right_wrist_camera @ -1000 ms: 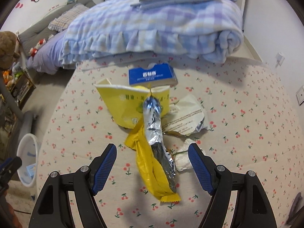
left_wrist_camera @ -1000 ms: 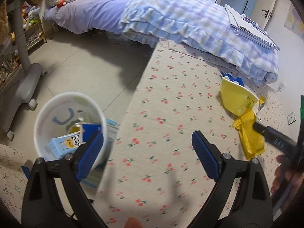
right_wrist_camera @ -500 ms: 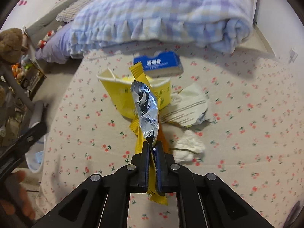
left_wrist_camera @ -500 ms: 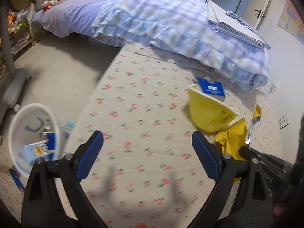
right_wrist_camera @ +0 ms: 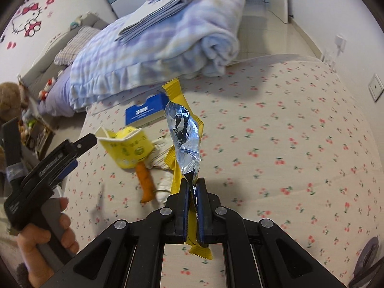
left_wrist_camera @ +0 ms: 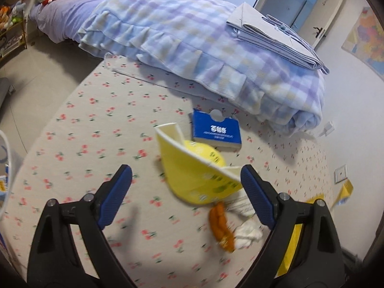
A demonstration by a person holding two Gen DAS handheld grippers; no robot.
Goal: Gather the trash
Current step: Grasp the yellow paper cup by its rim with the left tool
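My right gripper (right_wrist_camera: 192,187) is shut on a yellow foil-lined snack wrapper (right_wrist_camera: 183,129), held up off the cherry-print sheet (right_wrist_camera: 276,144). On the sheet lie an open yellow carton (left_wrist_camera: 194,170), a blue box (left_wrist_camera: 216,132), an orange peel (left_wrist_camera: 220,225) and a crumpled white tissue (left_wrist_camera: 247,235). My left gripper (left_wrist_camera: 184,192) stands open above the sheet, with the yellow carton between and just beyond its fingers, not touched. In the right wrist view the left gripper (right_wrist_camera: 81,144) and the hand (right_wrist_camera: 48,237) holding it show at the left, near the yellow carton (right_wrist_camera: 129,148).
A rolled blue-check blanket (left_wrist_camera: 204,48) with folded sheets (left_wrist_camera: 276,36) on top lies behind the trash. The rim of a white bin (left_wrist_camera: 7,163) shows at the far left edge, past the bed's side. The wall (left_wrist_camera: 348,96) bounds the right.
My right gripper closed on the yellow wrapper and lifted it off the sheet. My left gripper swung from the white bin across the bed to the yellow carton.
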